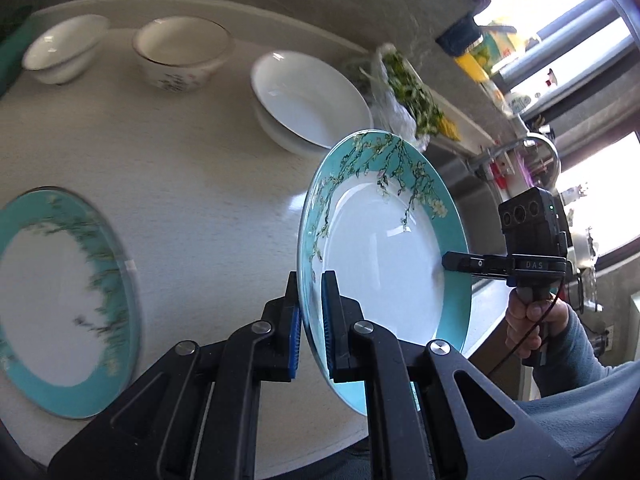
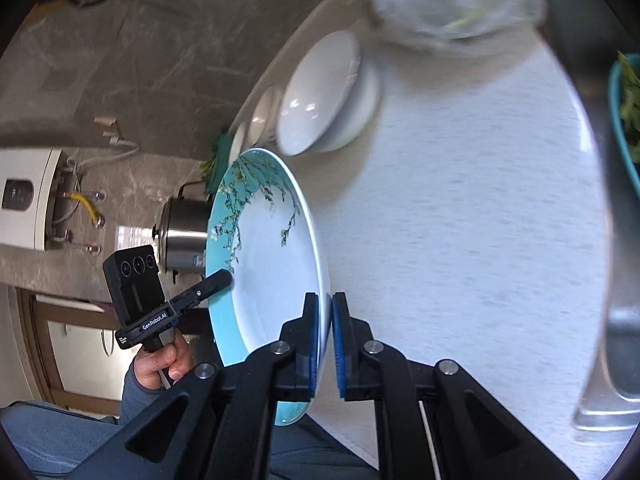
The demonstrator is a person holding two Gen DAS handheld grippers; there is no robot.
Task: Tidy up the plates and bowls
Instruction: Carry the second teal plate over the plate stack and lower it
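The blue floral plate (image 1: 384, 248) was held in the air above the round table (image 1: 200, 208), tilted so that its white inside faced the left wrist camera. The left gripper (image 1: 310, 280) was closed on the near rim of this plate, one blue pad on each side of the rim. The right gripper (image 1: 450, 260) was also closed on it, at the opposite rim, and the person's right hand (image 1: 532, 324) was around its handle. In the right wrist view the same plate (image 2: 272, 264) stood almost on its edge between the pads of the right gripper (image 2: 325, 300), and the left gripper (image 2: 224, 278) met it on the far side. A second blue plate (image 1: 64, 304) lay flat on the table to the left. Farther back there were two stacked white bowls (image 1: 308, 100), a bowl with a gold rim (image 1: 182, 54) and a small white bowl (image 1: 64, 48). A plastic bag with greens (image 1: 404, 92) lay just beside the stacked bowls.
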